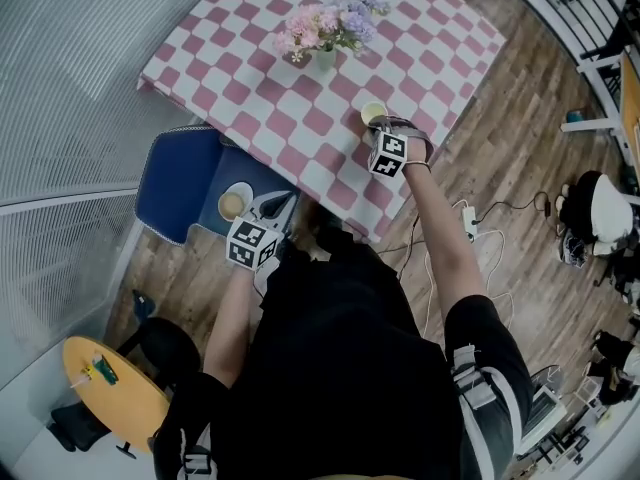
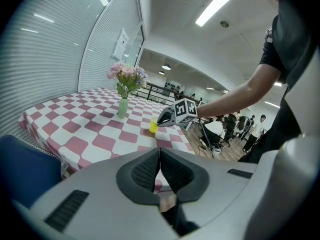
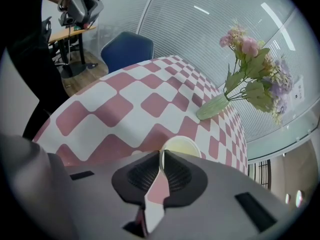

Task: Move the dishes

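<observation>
Cup (image 3: 183, 146) looks light and thin; right claw (image 3: 162, 155) pinches its 6 o'clock rim, left claw (image 2: 159, 152) is shut, empty.

**Table (image 1: 440, 58) mostly open, flower vase (image 1: 325, 60) mid-way**

Plenty of bare top either side of it. Yellow cup (image 1: 372, 114) near the front edge, rt side. Blue chair (image 1: 175, 178) hugs the left corner, tight there.
</observation>
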